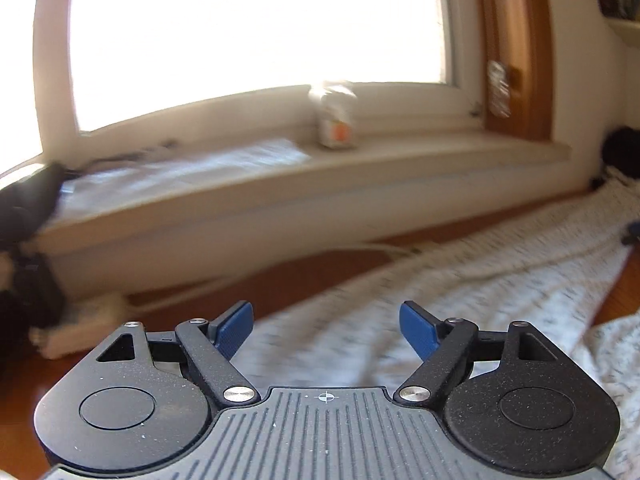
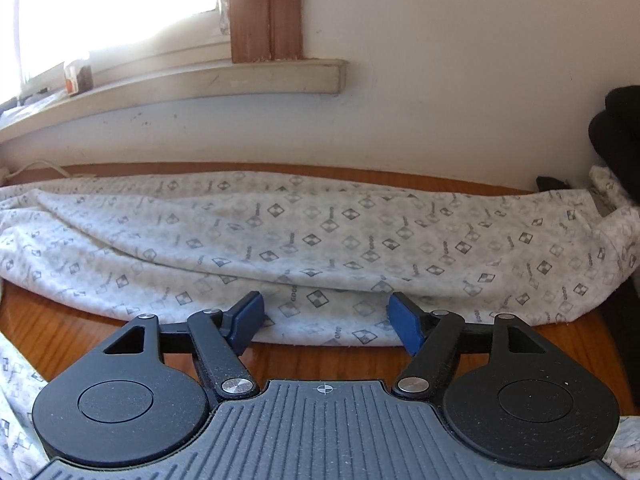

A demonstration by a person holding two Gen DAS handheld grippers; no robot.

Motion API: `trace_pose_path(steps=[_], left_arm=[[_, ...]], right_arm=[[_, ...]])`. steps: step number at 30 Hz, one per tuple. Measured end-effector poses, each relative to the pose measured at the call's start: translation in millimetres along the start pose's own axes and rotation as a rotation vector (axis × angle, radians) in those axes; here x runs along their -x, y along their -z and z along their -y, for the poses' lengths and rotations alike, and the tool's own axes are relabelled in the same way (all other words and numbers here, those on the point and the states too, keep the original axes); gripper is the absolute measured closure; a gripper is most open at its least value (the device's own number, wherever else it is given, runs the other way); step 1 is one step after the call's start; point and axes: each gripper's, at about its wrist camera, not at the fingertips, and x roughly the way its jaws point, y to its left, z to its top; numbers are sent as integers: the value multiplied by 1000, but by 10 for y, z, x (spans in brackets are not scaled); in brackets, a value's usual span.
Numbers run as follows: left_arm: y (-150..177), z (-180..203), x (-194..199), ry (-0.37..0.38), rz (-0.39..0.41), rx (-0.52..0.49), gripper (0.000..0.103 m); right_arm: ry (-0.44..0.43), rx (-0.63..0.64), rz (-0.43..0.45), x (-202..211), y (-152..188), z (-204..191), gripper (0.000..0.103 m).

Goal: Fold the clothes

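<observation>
A small pale jar with an orange label [image 1: 335, 120] stands on the cream-painted window sill [image 1: 360, 164], blurred in the left wrist view; flat white sheets [image 1: 192, 168] lie on the sill to its left. A white cable [image 2: 38, 168] runs along the foot of the wall behind the cloth, and a dark, rounded shape [image 2: 618, 136] (too shadowed to identify) sits at the far right, against the wall.

The white garment printed with small grey diamond motifs [image 2: 320, 232] lies in a long rumpled band across the polished orange-brown wooden surface [image 2: 60, 320], its far edge close to the wall and its near hem just ahead of the right gripper [image 2: 326, 320]. That gripper's blue pads [image 2: 406, 322] stand apart, and the hem lies between them without being pinched. The left gripper [image 1: 326, 330] is spread wide with nothing in it, above a blurred stretch of the same cloth.

Behind, a bright window [image 1: 256, 32] is framed in cream, with brown wooden trim [image 2: 266, 12] beside it and a plain off-white wall [image 2: 460, 60].
</observation>
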Motion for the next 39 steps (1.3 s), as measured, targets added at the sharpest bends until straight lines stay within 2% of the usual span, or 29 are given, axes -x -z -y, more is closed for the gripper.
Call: trace_pose_path(steps=[2,4,5,10,17,18,19,20,21,22,25,27,29,31,35,38,39], left_arm=[[-17,-284,23,-40,-14,27,25],[1,-547,-23,-60,-55,57,42],[22,-647,-63,-62,-78,71,45],[123,-892,-272,-22,-140,124,46],[85,-891,-648,0,-224,106,46],[88,-896,-699,9,-243,107,50],[93,-902,-729,25,-257,110,64],[81,-902,-706,40,-247,116,71],[63,-900,-667,53,-231,123,87],[45,-898,-628,66,-214,130,94],[-9,-891,-512,105,-165,151,95],[-108,-993,-319,101,-25,252,96],[-193,-1137,-152,40,125,391,96],[-232,-1174,-239,-39,105,419,95],[-122,-1102,-488,-75,4,363,91],[16,-1125,-504,-93,-27,359,63],[55,-1146,-485,-92,-36,355,58]], right_arm=[[-4,-8,1,11,4,12,33],[-2,-7,0,8,4,8,33],[0,-5,0,8,2,5,32],[3,-4,-2,11,1,14,31],[-1,-8,-3,15,1,13,29],[-1,-9,-3,15,1,12,29],[-1,-9,-3,16,2,11,29],[-2,-10,-3,16,2,9,29],[-2,-11,-3,17,2,8,29],[-2,-12,-3,18,2,6,29],[-5,-15,-3,19,3,10,28],[-6,-15,-2,19,3,10,28],[-5,-15,-3,18,2,7,28],[-4,-13,-3,17,2,3,28],[1,-13,-3,19,1,3,28],[3,-13,-4,17,0,8,28],[3,-12,-4,16,0,8,28]])
